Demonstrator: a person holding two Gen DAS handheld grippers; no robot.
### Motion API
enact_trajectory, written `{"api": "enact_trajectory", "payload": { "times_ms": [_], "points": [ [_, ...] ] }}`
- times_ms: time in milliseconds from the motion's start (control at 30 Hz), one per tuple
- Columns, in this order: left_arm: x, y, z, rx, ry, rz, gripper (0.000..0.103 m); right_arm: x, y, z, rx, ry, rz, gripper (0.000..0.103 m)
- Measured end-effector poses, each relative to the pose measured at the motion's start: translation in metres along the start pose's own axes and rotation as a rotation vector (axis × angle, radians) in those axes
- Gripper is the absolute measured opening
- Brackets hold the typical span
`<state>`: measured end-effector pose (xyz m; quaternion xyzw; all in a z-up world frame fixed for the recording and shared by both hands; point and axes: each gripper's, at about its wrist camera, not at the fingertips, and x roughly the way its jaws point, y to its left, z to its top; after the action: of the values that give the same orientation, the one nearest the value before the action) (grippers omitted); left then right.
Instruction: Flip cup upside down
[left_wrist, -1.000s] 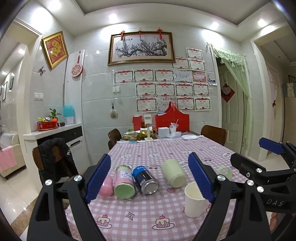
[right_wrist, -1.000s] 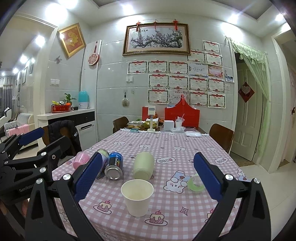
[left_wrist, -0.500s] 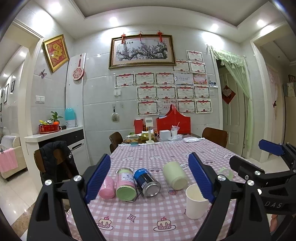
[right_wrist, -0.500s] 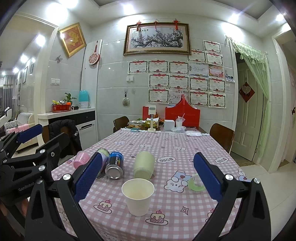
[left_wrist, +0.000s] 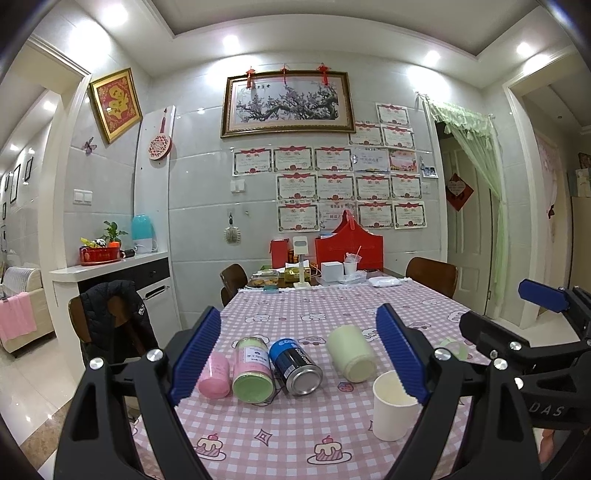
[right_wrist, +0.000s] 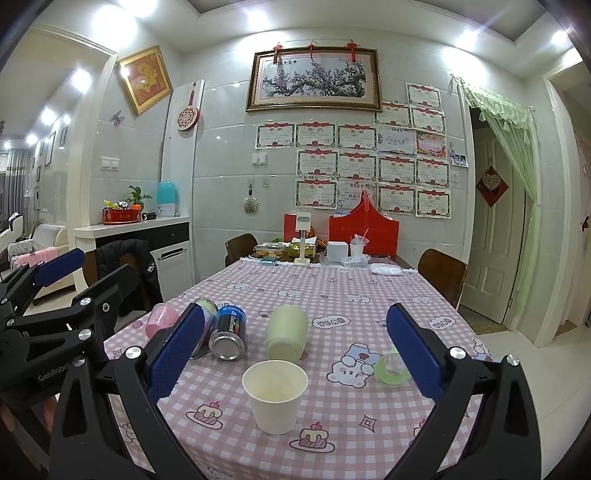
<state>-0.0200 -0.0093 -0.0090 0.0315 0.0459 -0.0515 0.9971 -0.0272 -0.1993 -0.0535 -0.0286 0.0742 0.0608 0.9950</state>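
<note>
Upright cup (right_wrist: 275, 395) sits between the spread right gripper (right_wrist: 295, 347) fingers, untouched.

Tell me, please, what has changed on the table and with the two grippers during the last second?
Almost nothing changed. Both views shift only slightly, so the hands drifted a little. The left gripper and right gripper remain open and empty. The white paper cup still stands upright, untouched, and the lying cans have not moved.

Left claw (left_wrist: 299, 354), right claw (right_wrist: 295, 354) agape
</note>
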Motion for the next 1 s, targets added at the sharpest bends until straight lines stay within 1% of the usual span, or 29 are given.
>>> {"api": "enact_trajectory", "payload": {
  "times_ms": [467, 633, 1000],
  "points": [
    [0.001, 0.0017, -0.001, 0.0, -0.009, 0.011, 0.085, 0.0003, 0.0005, 0.0007, -0.001, 0.002, 0.0, 0.095],
    [0.0036, 0.0035, -0.0021, -0.015, -0.011, -0.003, 0.085, 0.0007, 0.0016, 0.001, -0.001, 0.0, -0.002, 0.095],
    [0.0049, 0.0021, -0.0045, -0.002, -0.009, 0.01, 0.085, 0.0019, 0.0008, 0.0018, 0.0, 0.007, 0.001, 0.095]
  ]
}}
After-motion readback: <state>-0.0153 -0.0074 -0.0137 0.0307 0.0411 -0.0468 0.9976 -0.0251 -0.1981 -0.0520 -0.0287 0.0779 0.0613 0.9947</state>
